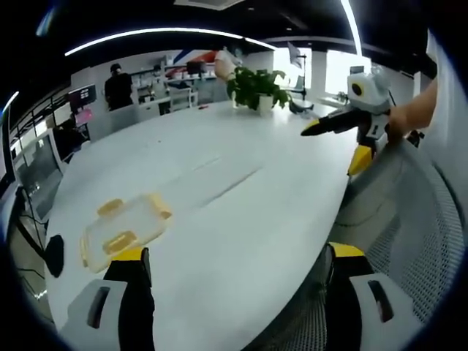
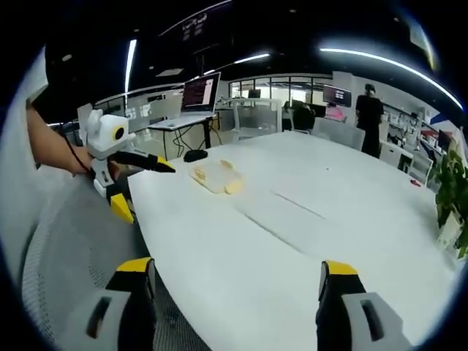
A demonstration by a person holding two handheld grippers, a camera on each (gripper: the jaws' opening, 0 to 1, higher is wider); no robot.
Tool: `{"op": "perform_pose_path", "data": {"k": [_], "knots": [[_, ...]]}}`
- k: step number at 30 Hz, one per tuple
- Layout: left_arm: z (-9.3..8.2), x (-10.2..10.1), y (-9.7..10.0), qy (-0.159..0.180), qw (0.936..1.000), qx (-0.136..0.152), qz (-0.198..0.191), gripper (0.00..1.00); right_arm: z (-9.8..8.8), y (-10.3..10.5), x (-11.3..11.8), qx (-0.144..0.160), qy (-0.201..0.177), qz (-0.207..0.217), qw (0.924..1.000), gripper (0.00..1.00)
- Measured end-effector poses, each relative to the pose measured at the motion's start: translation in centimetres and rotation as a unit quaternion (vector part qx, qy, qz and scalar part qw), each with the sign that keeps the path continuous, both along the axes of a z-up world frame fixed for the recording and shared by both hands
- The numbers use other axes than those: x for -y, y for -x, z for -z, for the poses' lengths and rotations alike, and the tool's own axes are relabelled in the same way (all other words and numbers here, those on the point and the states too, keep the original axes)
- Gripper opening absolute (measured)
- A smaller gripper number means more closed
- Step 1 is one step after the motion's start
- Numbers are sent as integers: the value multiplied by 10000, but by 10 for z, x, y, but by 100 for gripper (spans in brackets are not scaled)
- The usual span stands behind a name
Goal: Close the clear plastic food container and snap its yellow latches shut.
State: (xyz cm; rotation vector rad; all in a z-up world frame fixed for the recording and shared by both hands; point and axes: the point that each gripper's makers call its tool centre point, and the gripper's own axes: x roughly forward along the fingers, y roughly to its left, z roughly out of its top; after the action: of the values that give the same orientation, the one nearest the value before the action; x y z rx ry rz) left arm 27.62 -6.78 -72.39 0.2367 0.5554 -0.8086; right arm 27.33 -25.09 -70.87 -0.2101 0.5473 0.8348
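Left gripper [image 1: 234, 274]: jaws spread wide, holding nothing, low over the white tabletop [image 1: 241, 212]. Container [image 1: 123, 230]: clear, yellow latches, flat on the tabletop just beyond the left jaw, near the tabletop's edge. Right gripper [image 2: 235, 289]: jaws apart, empty, at the tabletop's near rim; container [image 2: 214, 175] well ahead, nothing between. A mesh chair [image 2: 73, 248] sits beside the rim. Bare tabletop stretches beyond. Far end: potted plant [image 1: 257, 89]. Beyond: desks, monitors, a standing person [image 1: 118, 88].

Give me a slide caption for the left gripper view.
Open left gripper facing a clear food container on a white table.
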Motion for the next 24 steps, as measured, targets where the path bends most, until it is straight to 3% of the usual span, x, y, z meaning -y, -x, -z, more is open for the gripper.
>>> {"op": "perform_pose_path", "data": {"k": [11,24], "knots": [[4,2,4,24,9995,-208,254,97,-14,-11,-5,8,-105,141,9998,93],[-8,-9,-13,45,9993,-62,365,96,-11,-22,-30,-85,-8,-98,9999,92]]}}
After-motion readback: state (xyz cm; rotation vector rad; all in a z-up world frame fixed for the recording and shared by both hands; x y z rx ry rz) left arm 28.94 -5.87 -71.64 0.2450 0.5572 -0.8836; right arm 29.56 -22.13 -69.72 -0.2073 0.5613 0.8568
